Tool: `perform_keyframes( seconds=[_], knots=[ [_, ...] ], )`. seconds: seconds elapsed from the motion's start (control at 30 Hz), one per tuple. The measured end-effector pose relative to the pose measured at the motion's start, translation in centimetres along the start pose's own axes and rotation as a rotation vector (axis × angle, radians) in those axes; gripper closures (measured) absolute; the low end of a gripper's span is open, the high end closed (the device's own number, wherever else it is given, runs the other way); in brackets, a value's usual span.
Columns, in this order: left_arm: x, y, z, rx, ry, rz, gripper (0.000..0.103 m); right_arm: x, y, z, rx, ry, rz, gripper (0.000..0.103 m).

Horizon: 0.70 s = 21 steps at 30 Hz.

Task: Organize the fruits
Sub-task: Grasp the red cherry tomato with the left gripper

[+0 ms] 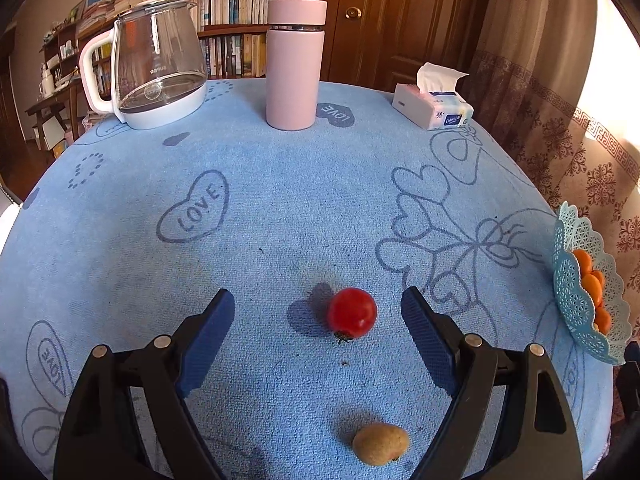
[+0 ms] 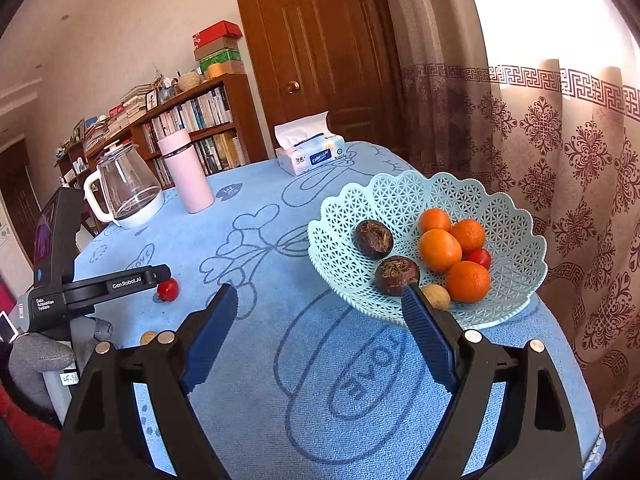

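A red cherry tomato (image 1: 352, 313) lies on the blue cloth between the tips of my open, empty left gripper (image 1: 318, 306). A small tan fruit (image 1: 380, 443) lies nearer, low between the fingers. In the right wrist view, a pale blue lattice basket (image 2: 360, 216) holds several oranges (image 2: 439, 249), two dark brown fruits (image 2: 373, 239), a red tomato (image 2: 478, 257) and a tan fruit (image 2: 437, 296). My right gripper (image 2: 320, 300) is open and empty, just before the basket's near rim. The left gripper body (image 2: 100, 286) shows beside the loose tomato (image 2: 168, 289).
A glass kettle (image 1: 154, 60), a pink flask (image 1: 294, 64) and a tissue pack (image 1: 432, 104) stand at the table's far side. The basket (image 1: 580, 300) sits at the table's right edge by the curtain. Bookshelves and a door stand behind.
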<state>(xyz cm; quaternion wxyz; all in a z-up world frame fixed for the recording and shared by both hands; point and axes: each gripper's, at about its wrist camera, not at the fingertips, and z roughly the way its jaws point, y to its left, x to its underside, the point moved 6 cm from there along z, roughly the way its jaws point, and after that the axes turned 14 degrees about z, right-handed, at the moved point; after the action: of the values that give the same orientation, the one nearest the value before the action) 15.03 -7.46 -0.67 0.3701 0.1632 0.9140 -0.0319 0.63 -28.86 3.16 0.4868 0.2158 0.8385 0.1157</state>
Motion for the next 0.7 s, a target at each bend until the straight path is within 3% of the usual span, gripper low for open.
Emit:
perform_keyframes(
  seconds=[0.2, 0.37, 0.53, 0.7],
  knots=[
    [0.5, -0.3, 1.2, 0.024, 0.024, 0.014, 0.031, 1.4, 1.4, 0.7, -0.019, 0.048, -0.042, 0.018],
    [0.6, -0.7, 1.7, 0.038, 0.034, 0.024, 0.034, 2.0, 1.9, 1.2, -0.025, 0.078, -0.061, 0.018],
    [0.8, -0.9, 2.1, 0.046, 0.043, 0.036, 0.049, 2.5, 2.4, 1.8, -0.031, 0.107, -0.079, 0.018],
    [0.8, -1.1, 2.1, 0.065, 0.034, 0.044, 0.054, 3.0, 2.9, 2.2, -0.040, 0.131, -0.102, 0.018]
  ],
)
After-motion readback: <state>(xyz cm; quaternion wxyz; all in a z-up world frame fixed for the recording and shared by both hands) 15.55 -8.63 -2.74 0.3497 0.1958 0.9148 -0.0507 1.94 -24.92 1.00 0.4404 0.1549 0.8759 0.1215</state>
